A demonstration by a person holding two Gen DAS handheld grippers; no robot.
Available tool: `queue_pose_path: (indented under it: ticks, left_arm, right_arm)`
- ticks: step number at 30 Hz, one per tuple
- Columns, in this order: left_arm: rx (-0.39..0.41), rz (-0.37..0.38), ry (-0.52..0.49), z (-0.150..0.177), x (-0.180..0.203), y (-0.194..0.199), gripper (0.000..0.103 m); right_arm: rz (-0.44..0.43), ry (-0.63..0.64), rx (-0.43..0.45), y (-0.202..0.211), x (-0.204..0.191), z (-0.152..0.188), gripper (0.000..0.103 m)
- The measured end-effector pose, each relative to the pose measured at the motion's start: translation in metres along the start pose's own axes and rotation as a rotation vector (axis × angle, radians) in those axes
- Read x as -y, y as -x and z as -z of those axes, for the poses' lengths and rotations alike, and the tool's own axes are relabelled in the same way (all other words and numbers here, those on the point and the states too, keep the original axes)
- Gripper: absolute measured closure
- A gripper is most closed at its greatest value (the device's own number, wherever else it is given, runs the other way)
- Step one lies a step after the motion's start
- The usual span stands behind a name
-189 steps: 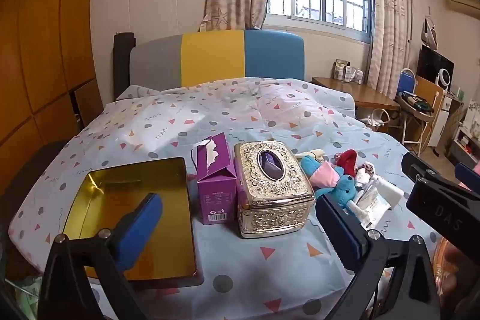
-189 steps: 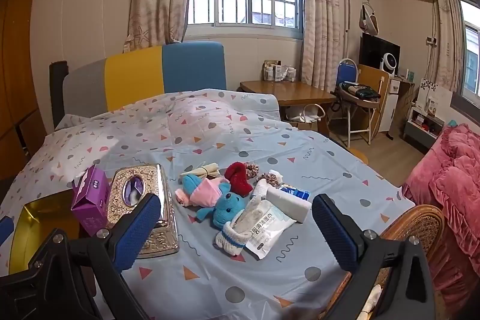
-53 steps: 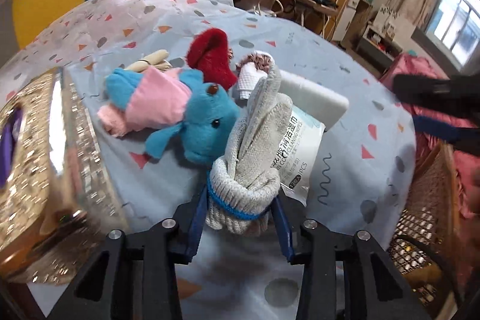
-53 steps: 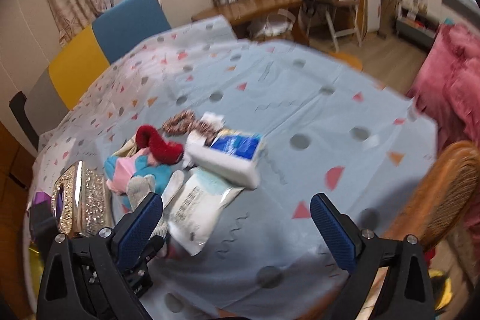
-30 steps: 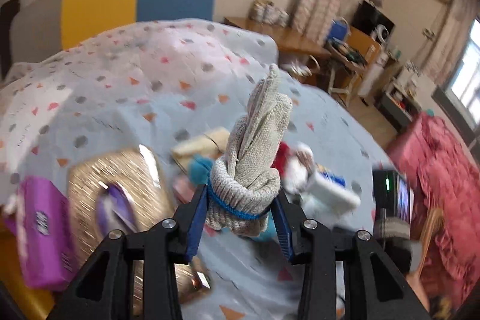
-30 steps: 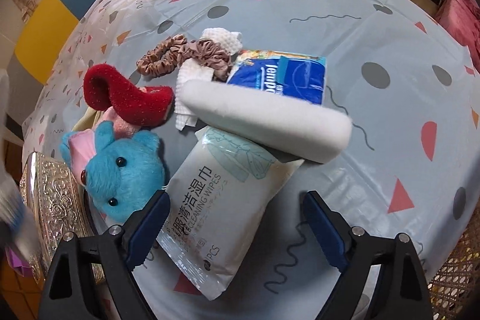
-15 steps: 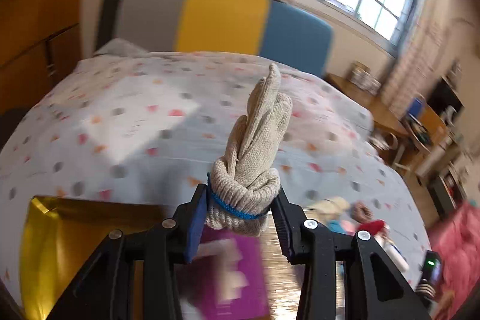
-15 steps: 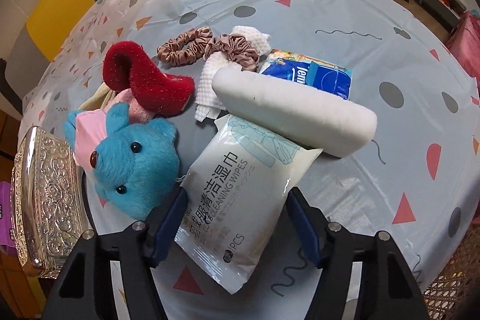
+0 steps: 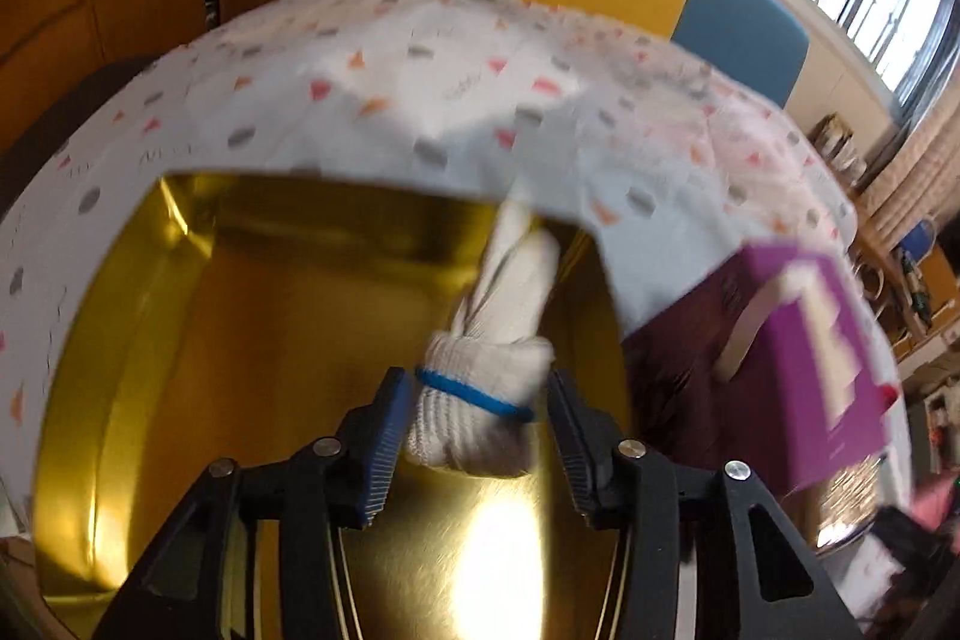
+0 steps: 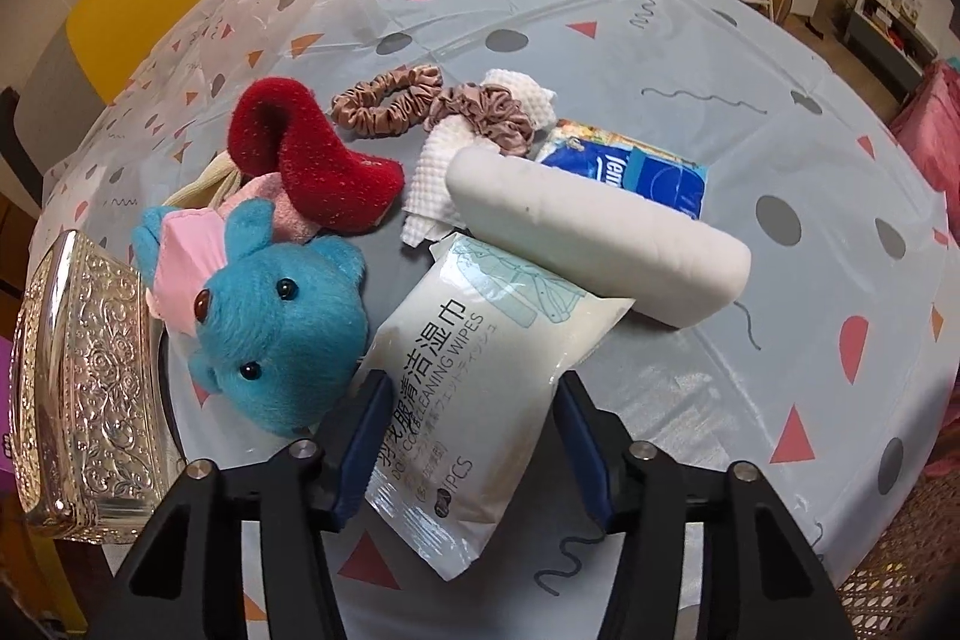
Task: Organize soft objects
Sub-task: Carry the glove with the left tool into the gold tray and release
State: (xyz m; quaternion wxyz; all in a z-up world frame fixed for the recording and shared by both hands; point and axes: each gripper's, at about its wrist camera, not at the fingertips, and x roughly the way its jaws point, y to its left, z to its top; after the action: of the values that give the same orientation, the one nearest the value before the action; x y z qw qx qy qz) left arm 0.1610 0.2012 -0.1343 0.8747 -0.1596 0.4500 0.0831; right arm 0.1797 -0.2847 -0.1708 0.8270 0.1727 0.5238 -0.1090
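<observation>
A rolled grey knit glove with a blue band hangs between the jaws of my left gripper, over the inside of the gold tin. Those jaws are opening, and a gap shows at the right pad. My right gripper points down at the pile on the table. A white wet-wipes pack lies flat between its closing jaws, with the pads right at the pack's side edges. Around the pack lie a blue plush toy, a red plush piece, brown scrunchies, a white waffle cloth and a white roll.
A purple tissue box stands just right of the tin. An ornate silver box sits left of the plush toy. A blue tissue pack lies behind the roll. A wicker chair stands at the table's near right edge.
My left gripper swung the glove from above the pile leftward and down over the gold tin, and its jaws have widened. The right jaws have narrowed around the wipes pack.
</observation>
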Motion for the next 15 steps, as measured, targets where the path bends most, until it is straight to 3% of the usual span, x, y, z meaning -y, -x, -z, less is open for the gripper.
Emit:
queue_pose_path:
  ticks: [2,4,10,15]
  left_arm:
    - [0.002,-0.003,0.001,0.012,-0.001,0.001,0.032]
    - [0.028,-0.007,0.005,0.023,-0.003,0.007,0.026]
    - [0.073,-0.002,-0.03,0.041,0.001,0.037,0.025]
    - [0.1,0.029,-0.06,0.053,0.007,0.059,0.024]
  right_arm:
    - [0.0,0.002,0.0,0.0,-0.001,0.0,0.052]
    - [0.001,0.004,0.0,0.0,-0.003,0.0,0.053]
    - [-0.009,-0.004,0.007,0.003,0.005,0.002,0.059]
    - [-0.016,0.027,0.067,0.018,0.003,0.005,0.076]
